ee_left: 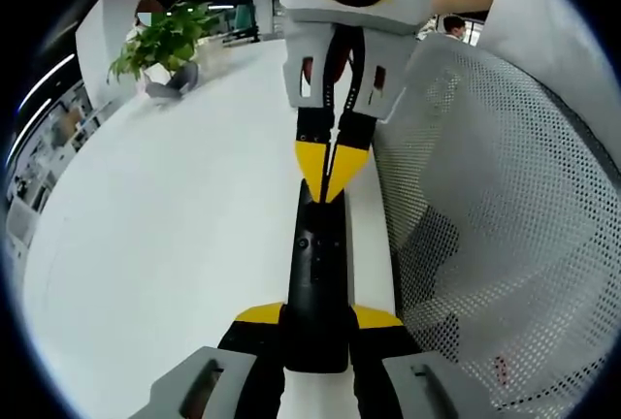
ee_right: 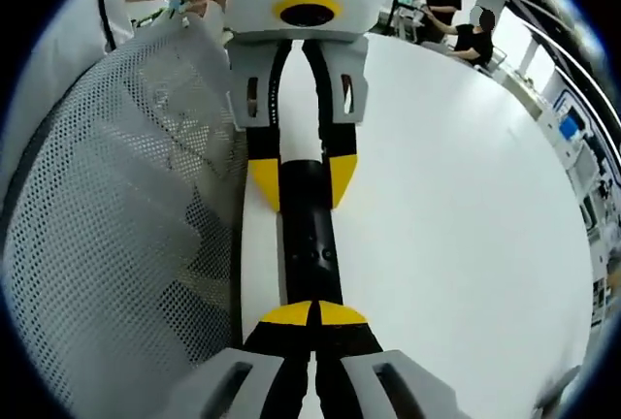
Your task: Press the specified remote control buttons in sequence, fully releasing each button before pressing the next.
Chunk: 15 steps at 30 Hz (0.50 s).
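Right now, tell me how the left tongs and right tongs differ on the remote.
Left tongs straddle the remote, clamping its sides; right tongs touch its top face. Left jaws stand apart; right jaws are closed together. Both have yellow tips.

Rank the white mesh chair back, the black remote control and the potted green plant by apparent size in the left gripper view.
1. White mesh chair back, largest.
2. Black remote control.
3. Potted green plant, smallest, though it stands farthest from the camera, so its true size is uncertain.
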{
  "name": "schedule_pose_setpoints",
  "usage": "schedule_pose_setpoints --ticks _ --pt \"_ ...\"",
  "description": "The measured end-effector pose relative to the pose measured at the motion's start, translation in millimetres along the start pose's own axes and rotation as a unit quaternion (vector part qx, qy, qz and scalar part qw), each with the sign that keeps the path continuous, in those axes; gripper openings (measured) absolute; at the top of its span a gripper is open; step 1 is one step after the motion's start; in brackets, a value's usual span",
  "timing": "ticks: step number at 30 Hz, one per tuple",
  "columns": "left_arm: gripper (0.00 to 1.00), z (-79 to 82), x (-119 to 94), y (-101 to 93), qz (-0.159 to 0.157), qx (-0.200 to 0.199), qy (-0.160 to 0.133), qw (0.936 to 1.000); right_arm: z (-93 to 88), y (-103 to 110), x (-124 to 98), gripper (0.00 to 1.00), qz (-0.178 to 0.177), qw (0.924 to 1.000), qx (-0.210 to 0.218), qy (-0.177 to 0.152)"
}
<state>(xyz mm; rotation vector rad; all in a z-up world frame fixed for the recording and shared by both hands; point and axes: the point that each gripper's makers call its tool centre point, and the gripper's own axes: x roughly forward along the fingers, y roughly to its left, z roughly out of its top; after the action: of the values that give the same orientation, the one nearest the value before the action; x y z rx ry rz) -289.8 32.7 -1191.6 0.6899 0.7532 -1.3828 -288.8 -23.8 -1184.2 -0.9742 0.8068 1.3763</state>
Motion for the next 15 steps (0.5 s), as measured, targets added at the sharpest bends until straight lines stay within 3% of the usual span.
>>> schedule_pose_setpoints --ticks 2,5,9,15 --pt "0.24 0.4 0.3 -0.2 0.0 0.002 0.003 1.0 -1.4 1.3 0.0 0.0 -0.006 0.9996 -0.017 0.02" --pt "0.24 0.4 0.3 -0.2 -0.002 0.002 0.001 1.0 -2.2 1.7 -0.4 0.0 -0.018 0.9998 0.006 0.008" --pt "0.24 0.5 0.4 -0.5 -0.001 0.001 0.001 1.0 -1.5 -0.1 -1.8 0.0 -0.027 0.9972 0.06 -0.034" --pt "0.24 0.3 0.8 -0.5 0.001 -0.001 0.002 1.0 0.6 -1.5 -4.8 0.0 -0.03 0.9851 0.13 -0.108"
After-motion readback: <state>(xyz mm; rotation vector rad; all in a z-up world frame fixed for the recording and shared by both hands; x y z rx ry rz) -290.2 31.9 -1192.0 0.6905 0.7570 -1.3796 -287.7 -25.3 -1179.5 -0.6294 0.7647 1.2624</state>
